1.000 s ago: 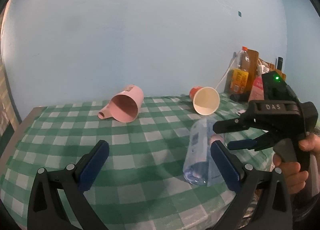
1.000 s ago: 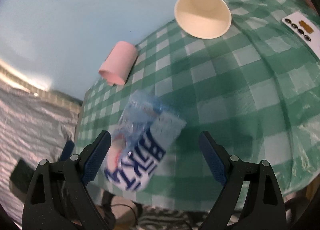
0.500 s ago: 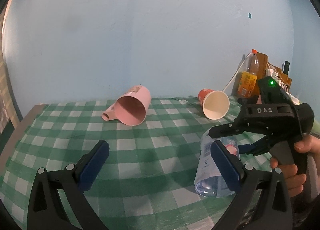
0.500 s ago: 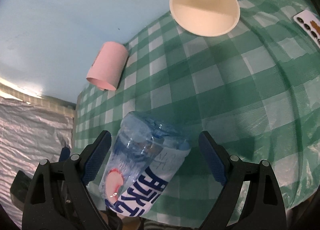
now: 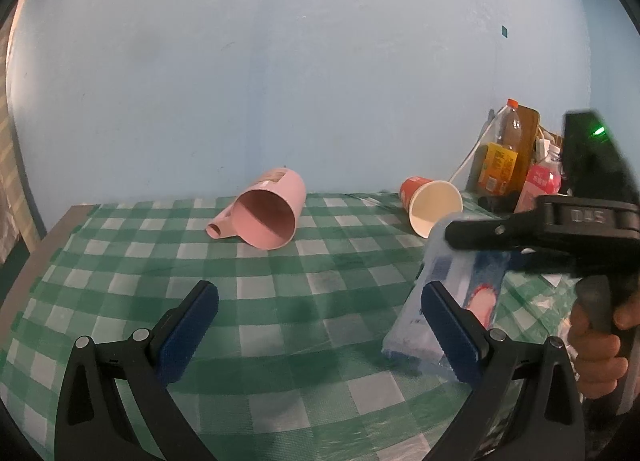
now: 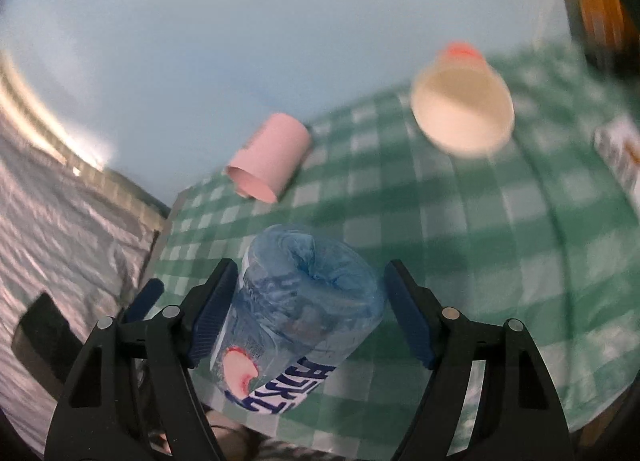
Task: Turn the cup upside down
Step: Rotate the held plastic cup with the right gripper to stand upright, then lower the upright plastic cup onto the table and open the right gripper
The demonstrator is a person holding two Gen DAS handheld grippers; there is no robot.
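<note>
since a moment ago the right gripper (image 6: 308,311) has closed in around the clear plastic cup (image 6: 304,301), jaws still apart; left gripper (image 5: 320,331) wide open, empty.

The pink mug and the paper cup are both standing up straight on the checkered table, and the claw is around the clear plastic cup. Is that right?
Not quite. The pink mug and the paper cup are both lying on their sides on the checkered table, mouths facing the camera, as the left wrist view shows. The rest holds: the right claw is around the clear plastic cup.
</note>
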